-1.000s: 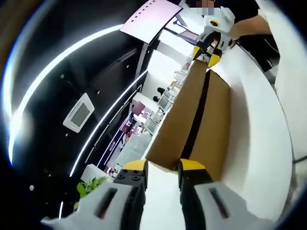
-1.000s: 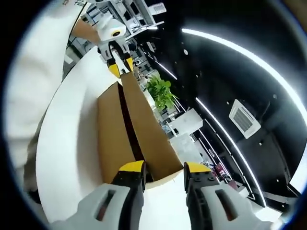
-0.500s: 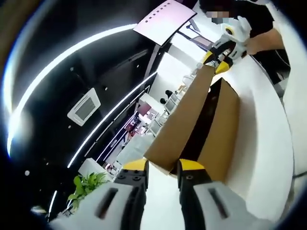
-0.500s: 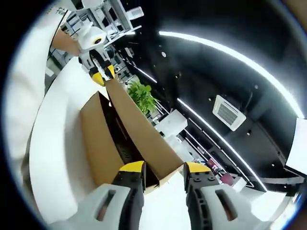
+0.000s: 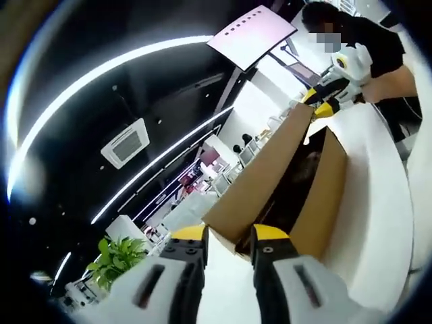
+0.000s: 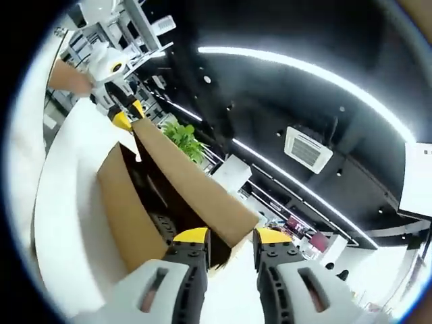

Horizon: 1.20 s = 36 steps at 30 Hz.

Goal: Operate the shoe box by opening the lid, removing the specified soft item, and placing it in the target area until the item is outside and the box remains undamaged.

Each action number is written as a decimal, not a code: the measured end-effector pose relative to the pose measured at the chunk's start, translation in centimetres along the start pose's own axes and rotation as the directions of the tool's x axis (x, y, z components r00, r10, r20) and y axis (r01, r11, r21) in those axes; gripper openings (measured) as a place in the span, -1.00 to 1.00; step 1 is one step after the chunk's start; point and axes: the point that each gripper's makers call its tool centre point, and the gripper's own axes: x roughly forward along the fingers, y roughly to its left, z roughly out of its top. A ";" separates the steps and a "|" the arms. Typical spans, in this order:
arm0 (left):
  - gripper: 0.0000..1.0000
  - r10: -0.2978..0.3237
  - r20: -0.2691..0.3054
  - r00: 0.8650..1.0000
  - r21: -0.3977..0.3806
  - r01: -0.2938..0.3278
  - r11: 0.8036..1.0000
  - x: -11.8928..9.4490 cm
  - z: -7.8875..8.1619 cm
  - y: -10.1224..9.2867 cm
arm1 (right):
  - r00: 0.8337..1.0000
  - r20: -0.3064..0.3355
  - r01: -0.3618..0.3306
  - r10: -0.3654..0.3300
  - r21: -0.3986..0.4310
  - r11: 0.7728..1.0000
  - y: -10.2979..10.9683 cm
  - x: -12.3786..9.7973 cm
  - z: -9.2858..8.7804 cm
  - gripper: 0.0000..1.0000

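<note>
A brown cardboard shoe box (image 5: pixel 329 196) lies on a white table (image 5: pixel 378 223). Its lid (image 5: pixel 263 179) is tilted up on one long side, and a dark interior (image 5: pixel 297 179) shows under it. My left gripper (image 5: pixel 229 234) is shut on the near end of the lid. At the far end, my right gripper (image 5: pixel 322 105) pinches the lid. In the right gripper view, my right gripper (image 6: pixel 225 236) holds its end of the raised lid (image 6: pixel 189 185) above the box (image 6: pixel 125 209). My left gripper (image 6: pixel 121 115) clamps the opposite end. What lies inside is too dark to make out.
A person in a dark top (image 5: pixel 378 47) stands behind the table, one hand (image 6: pixel 67 77) on the far gripper. A green plant (image 6: pixel 179 135) stands beyond the table (image 6: pixel 61 223). A dark ceiling with light strips (image 5: pixel 101 74) sits overhead.
Both grippers have lifted the lid further, so the gap over the box is wider and more of the dark interior shows. Both views have tilted upward.
</note>
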 end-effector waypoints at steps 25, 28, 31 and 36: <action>-0.33 -0.013 0.067 0.998 -0.143 0.022 0.990 0.7 1.3 0.8 | 0.983 0.016 0.174 -0.182 0.219 0.960 -1.6 1.7 0.4 -0.58; -0.28 -0.020 0.069 0.997 -0.117 0.028 0.993 0.7 1.1 0.6 | 0.982 0.008 0.182 -0.188 0.201 0.963 -1.7 1.8 0.5 -0.59; -0.24 -0.029 0.071 0.997 -0.102 0.037 0.994 0.7 1.1 0.5 | 0.978 -0.010 0.208 -0.209 0.150 0.967 -2.0 1.6 0.3 -0.67; -0.22 -0.065 0.073 0.995 -0.092 0.071 0.993 0.4 1.1 0.2 | 0.981 0.004 0.188 -0.192 0.193 0.963 -1.7 1.8 0.3 -0.66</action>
